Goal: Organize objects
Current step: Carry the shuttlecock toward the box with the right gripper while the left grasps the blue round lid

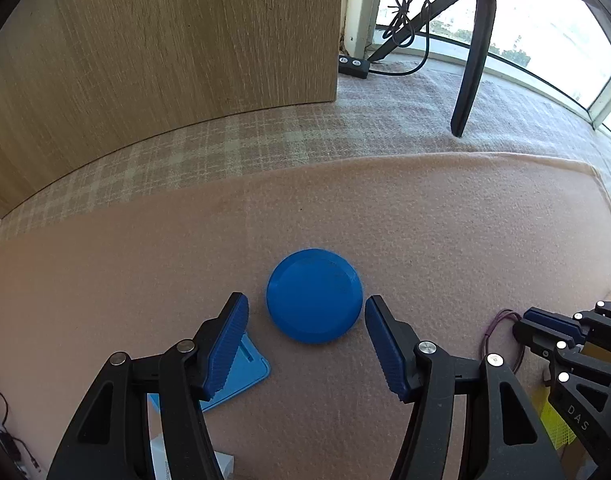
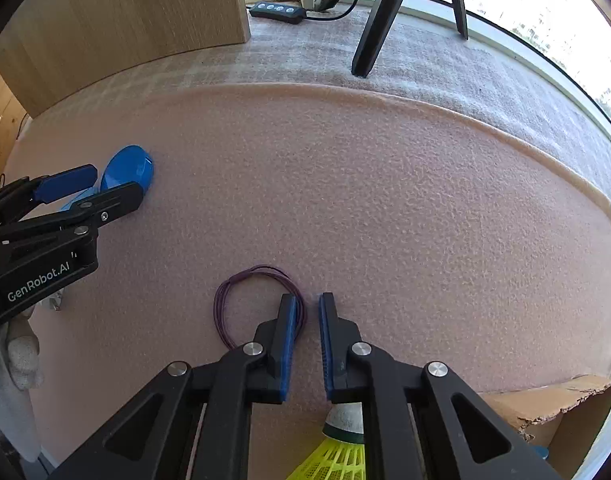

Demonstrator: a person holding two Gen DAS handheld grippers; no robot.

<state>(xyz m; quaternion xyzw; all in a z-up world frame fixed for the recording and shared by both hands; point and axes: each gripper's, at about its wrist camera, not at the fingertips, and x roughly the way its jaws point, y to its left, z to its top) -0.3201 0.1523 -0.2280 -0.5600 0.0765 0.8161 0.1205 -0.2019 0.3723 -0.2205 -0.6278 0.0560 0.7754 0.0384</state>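
Between the left claw's 2 spread fingers, just ahead of the tips, lies the blue disc flat on the pink mat, untouched by either pad. A light-blue card lies beneath its left finger. The right claw is clenched; the purple wire loop's near strand passes by its left finger, and whether it is pinched is unclear. A yellow shuttlecock sits under its right finger, a cardboard box to its right.
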